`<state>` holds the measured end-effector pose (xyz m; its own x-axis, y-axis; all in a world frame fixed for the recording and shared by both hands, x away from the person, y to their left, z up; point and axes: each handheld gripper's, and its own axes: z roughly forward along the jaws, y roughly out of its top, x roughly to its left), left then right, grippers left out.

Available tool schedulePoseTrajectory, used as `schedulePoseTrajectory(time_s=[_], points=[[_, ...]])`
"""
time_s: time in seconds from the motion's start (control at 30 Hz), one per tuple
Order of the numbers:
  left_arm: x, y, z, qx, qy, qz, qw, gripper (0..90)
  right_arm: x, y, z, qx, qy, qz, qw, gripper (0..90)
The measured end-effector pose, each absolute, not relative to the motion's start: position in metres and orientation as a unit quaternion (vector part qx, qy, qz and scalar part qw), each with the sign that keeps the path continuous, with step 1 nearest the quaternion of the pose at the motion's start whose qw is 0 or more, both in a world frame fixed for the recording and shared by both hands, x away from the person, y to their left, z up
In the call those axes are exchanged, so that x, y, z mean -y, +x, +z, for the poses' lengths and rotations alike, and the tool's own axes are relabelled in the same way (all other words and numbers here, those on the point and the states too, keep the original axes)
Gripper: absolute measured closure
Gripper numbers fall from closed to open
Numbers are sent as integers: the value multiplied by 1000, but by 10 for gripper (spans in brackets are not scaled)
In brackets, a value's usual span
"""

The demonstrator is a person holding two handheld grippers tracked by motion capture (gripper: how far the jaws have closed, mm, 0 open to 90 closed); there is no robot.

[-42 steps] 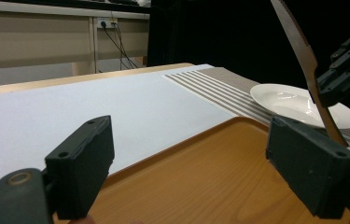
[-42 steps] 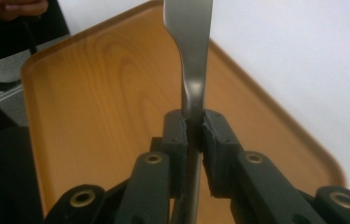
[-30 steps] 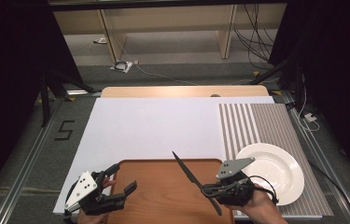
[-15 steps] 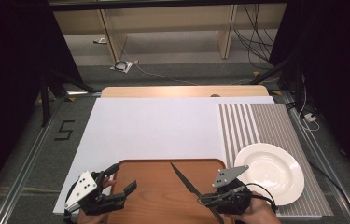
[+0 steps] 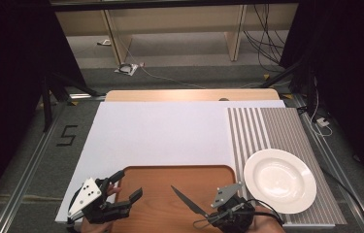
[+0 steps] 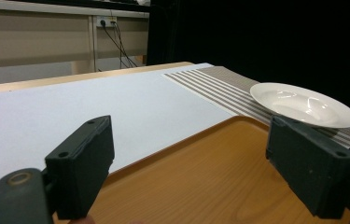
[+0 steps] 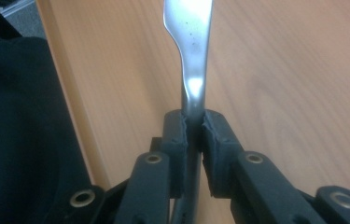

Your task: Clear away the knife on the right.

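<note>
Now, taking the wooden tray [image 5: 170, 194] as the landmark, the left gripper [image 5: 121, 187] sits over the tray's left edge with its jaws spread wide and nothing between them; in the left gripper view the tray's bare wood shows between the two black jaws. Behind the tray a white sheet [image 5: 170, 131] covers the tabletop [image 5: 189, 94]. Over the tray's right part, near its front edge, the right gripper [image 7: 192, 122] is pinched on the handle of a knife [image 5: 188, 201], and the blade points away toward the tray's middle, raised above the wood. Just beside the tray's right edge, a white plate [image 5: 280, 180] rests on a striped mat [image 5: 276, 131].
</note>
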<state>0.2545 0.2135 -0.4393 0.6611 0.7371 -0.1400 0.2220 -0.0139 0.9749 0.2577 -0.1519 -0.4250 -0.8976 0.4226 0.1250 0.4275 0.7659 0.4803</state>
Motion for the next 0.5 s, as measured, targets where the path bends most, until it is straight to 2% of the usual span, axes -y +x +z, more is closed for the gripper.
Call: schedulePoseTrajectory(time_s=[0.5], points=[[-213, 254, -439, -352, 680, 213, 607, 153, 141, 256, -437, 958, -218, -185, 12, 807]])
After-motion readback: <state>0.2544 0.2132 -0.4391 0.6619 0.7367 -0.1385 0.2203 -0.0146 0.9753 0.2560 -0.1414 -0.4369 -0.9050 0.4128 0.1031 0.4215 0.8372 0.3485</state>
